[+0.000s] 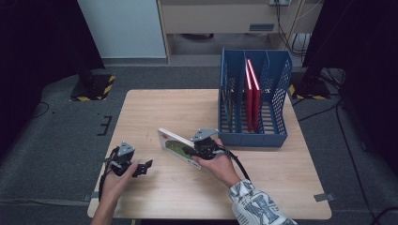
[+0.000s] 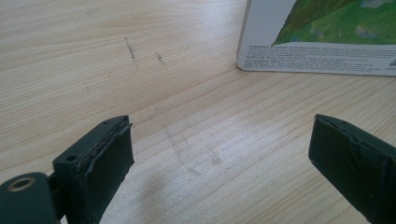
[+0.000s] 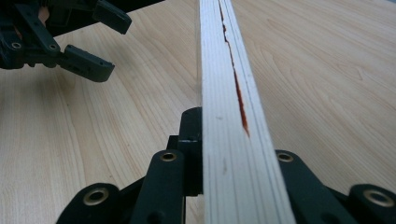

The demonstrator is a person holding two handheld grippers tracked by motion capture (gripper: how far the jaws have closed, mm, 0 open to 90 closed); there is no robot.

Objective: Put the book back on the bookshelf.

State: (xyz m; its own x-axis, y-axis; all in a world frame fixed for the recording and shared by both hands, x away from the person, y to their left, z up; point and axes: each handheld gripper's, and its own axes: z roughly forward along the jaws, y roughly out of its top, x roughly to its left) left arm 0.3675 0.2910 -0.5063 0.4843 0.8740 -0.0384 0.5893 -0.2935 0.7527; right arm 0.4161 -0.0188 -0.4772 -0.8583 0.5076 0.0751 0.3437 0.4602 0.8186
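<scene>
A thin book with a white and green cover (image 1: 176, 143) stands tilted near the middle of the wooden table (image 1: 155, 108), its lower edge at the tabletop. My right gripper (image 1: 197, 150) is shut on it; in the right gripper view the book's page edge (image 3: 229, 116) runs straight up between the jaws. My left gripper (image 1: 145, 167) rests low at the table's front left, open, with bare wood between its pads (image 2: 112, 156). In the left gripper view the book's cover (image 2: 322, 37) shows ahead at the upper right.
A blue mesh file rack (image 1: 253, 101) stands at the table's back right, with two red books (image 1: 252, 93) upright in one slot. The other gripper (image 3: 79, 42) shows open at the upper left of the right gripper view. Dark floor surrounds the table.
</scene>
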